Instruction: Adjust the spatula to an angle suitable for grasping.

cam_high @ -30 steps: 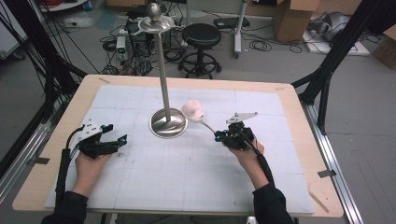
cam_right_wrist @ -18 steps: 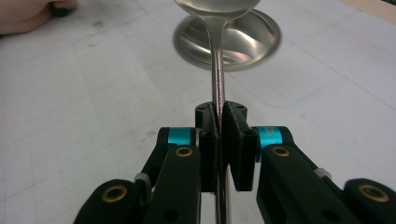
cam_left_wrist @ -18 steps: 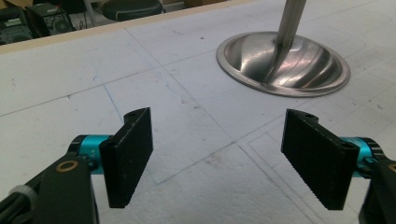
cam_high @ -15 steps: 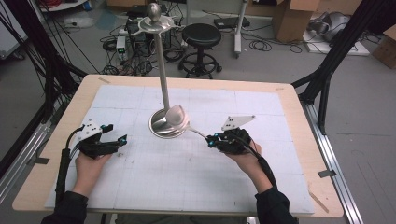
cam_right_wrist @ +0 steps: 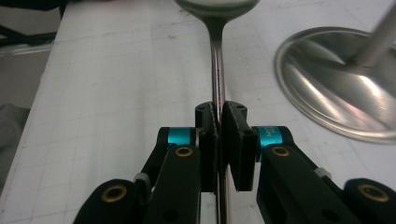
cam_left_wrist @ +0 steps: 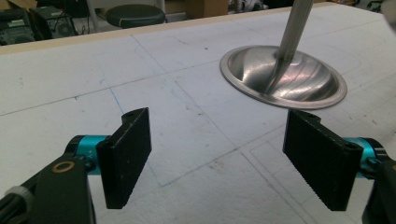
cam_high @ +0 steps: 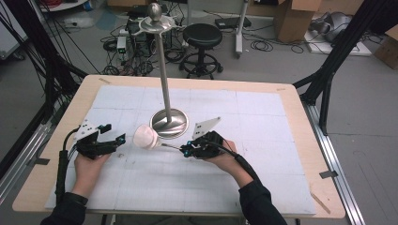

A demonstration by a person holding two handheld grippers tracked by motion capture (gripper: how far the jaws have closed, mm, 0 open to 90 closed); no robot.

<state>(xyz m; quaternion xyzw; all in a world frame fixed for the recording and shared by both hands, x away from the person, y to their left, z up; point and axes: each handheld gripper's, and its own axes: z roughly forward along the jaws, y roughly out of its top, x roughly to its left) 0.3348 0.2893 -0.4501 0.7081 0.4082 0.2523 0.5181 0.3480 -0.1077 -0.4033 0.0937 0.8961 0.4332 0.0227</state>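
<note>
Wooden table (cam_high: 291, 101) w/ a white gridded mat (cam_high: 263, 117) on top. Near mat centre stands a metal stand (cam_high: 165, 84): round dished base (cam_high: 169, 124), tall pole, knob and cross-piece at the top. R gripper (cam_high: 186, 150), held in the person's R hand (cam_high: 220, 157), sits just right of the base; its jaws are pressed tight on the thin handle of a metal spoon (cam_high: 146, 137), and in the right gripper view the handle (cam_right_wrist: 217, 60) runs straight up from between the two black pads (cam_right_wrist: 233, 135) to the bowl at the top edge. In the high view the spoon bowl looks pale/whitish and blurred, just beside the base's left rim; can't tell if it touches base or mat. L gripper (cam_high: 115, 137), in the L hand (cam_high: 89, 161), is at the mat's left side, near the spoon bowl but apart from it. Its jaws are spread wide w/ nothing between them; left gripper view shows bare mat between the pads (cam_left_wrist: 126, 154) and the stand base (cam_left_wrist: 282, 77) beyond.
</note>
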